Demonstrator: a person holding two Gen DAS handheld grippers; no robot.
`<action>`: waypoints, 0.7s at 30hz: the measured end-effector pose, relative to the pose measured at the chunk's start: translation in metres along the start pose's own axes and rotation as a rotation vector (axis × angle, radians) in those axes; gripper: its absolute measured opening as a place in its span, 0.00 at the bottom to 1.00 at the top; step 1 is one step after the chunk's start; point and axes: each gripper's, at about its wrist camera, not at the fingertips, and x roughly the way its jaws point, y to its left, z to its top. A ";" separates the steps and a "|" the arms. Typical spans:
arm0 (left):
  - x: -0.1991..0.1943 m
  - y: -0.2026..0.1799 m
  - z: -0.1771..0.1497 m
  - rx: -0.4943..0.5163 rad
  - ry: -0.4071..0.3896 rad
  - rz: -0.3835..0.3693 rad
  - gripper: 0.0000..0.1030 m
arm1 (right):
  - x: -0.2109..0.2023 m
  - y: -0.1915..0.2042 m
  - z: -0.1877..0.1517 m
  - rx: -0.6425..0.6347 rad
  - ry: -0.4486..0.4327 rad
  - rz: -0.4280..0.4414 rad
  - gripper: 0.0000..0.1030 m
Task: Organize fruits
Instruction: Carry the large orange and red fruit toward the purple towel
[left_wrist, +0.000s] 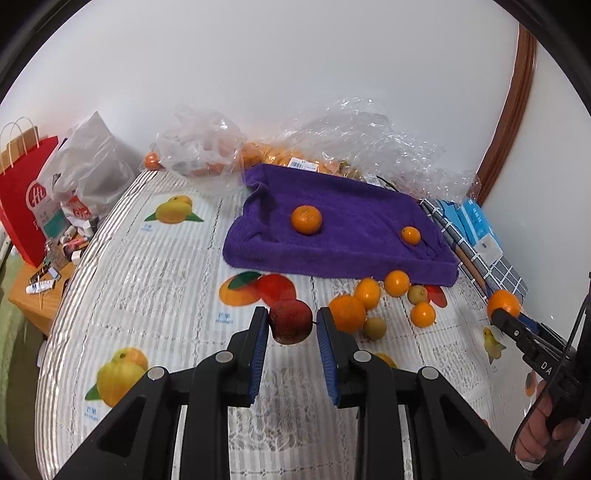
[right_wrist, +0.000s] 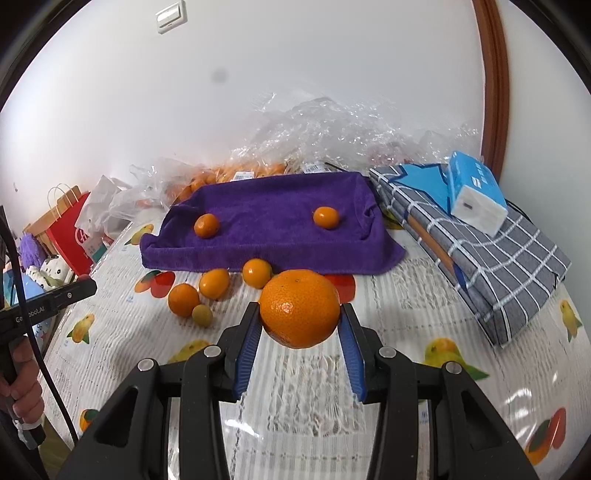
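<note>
Red apple (left_wrist: 290, 322) in left gripper (left_wrist: 290, 325), stem rightward

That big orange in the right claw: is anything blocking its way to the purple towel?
Nothing visible blocks it. The big orange sits clamped in the right gripper, raised above the table, and the purple towel lies straight ahead. A few small oranges lie at its near edge, low enough to pass over.

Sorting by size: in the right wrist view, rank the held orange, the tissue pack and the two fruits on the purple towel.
1. Held orange, though nearest the camera.
2. Tissue pack.
3. Both towel fruits, alike.
</note>
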 end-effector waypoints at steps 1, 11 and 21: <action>0.001 -0.001 0.001 0.002 0.000 -0.001 0.25 | 0.003 0.001 0.002 -0.001 0.002 0.002 0.41; 0.015 -0.010 0.004 0.016 0.025 -0.029 0.25 | 0.015 0.007 0.006 -0.026 0.016 -0.017 0.41; 0.019 -0.010 0.011 0.010 0.013 -0.033 0.25 | 0.020 0.005 0.006 -0.026 0.021 -0.022 0.41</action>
